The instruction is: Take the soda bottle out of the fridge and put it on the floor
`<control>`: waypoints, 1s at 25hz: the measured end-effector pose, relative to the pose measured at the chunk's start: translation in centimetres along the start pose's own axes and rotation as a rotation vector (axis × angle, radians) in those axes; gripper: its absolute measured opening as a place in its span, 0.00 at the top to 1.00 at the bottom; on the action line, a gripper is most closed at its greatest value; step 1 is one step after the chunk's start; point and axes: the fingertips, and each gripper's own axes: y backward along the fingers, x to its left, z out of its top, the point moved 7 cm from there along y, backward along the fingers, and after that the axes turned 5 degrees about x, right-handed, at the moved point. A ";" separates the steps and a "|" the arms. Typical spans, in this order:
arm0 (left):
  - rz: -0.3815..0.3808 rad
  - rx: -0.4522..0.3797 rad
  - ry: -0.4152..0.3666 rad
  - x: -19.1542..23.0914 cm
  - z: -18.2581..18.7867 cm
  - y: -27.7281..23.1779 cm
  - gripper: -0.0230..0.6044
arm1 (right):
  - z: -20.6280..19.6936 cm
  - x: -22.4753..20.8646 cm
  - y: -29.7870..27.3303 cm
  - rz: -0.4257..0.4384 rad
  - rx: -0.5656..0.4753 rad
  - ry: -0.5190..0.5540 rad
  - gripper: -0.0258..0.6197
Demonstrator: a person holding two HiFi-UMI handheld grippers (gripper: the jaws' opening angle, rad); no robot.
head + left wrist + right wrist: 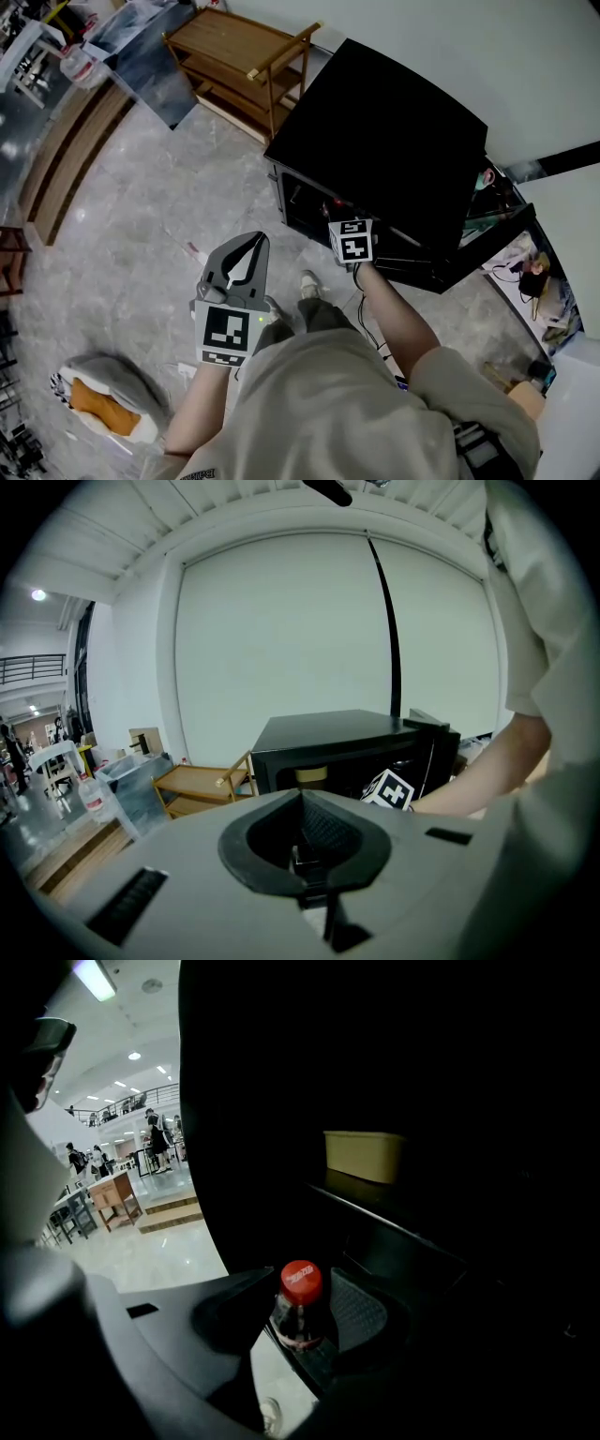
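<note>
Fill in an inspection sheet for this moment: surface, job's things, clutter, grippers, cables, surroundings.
Surface: grey stone-look floor.
Job's things: black fridge, door open; soda bottle, red cap, at the fridge opening, not yet on the floor.
Clutter: grey and orange cushion on the floor; yellowish tub on a fridge shelf.
Grippers: right gripper closed around the bottle's neck; left gripper shut, empty, held clear of the fridge.
Cables: a thin dark cable on the floor by the fridge.
Surroundings: wooden shelf unit, white wall, people far off.
</note>
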 end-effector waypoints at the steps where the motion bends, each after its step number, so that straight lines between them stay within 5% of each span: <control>1: 0.005 0.005 0.001 0.0 0.0 0.0 0.95 | -0.1 -0.1 -0.2 0.002 0.005 -0.002 0.71; 25: 0.084 0.039 0.055 1.9 -2.7 3.4 0.95 | 0.6 1.5 1.5 0.060 0.085 0.002 0.78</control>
